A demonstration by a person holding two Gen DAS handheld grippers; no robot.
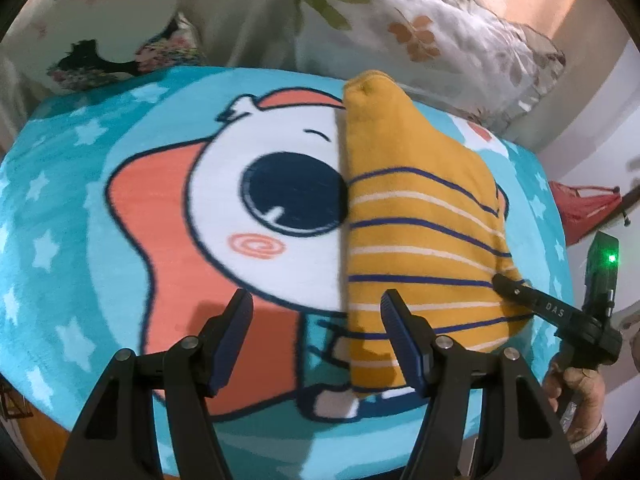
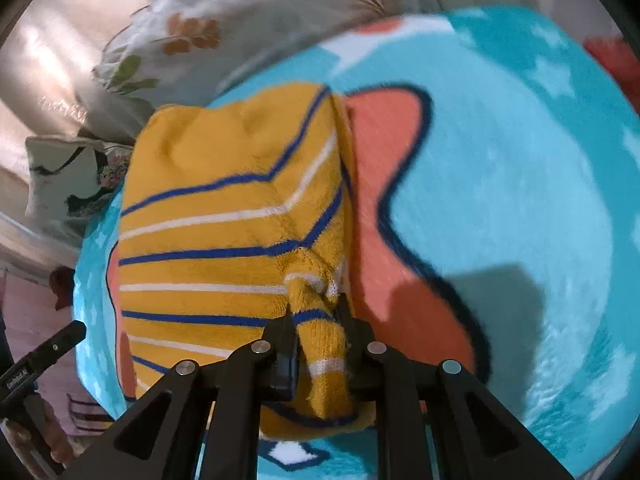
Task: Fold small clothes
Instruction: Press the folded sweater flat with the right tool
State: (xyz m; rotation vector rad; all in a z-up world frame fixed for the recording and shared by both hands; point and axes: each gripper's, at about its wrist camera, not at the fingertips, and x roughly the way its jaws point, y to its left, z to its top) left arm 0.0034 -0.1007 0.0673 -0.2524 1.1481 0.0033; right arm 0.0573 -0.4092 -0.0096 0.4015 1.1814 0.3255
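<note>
Yellow striped garment [image 1: 416, 216] lying on the cartoon rug [image 1: 120, 208], folded into a long narrow shape, long axis running away from the near edge toward the pillows [image 1: 420, 28] at the back. Straight folded edge along its left side, about down the middle of the rug; right side bulging outward. Right gripper [image 2: 316, 316] much the nearer: jaws clamped together on a bunched corner of the garment's near right edge, cloth pinched between them and trailing back over the gripper body. Seen from the left wrist view, only its black finger [image 1: 532, 300] resting at that right edge. Left gripper [image 1: 316, 340] held above the near end, jaws wide apart and gripping nothing, left finger over bare rug, right finger over the garment's near left part, so the folded edge falls between the two. Probably mid-fold: corner likely to be carried across or toward the far end, with the left free to pin or take the near end. Right wrist view blurred.
</note>
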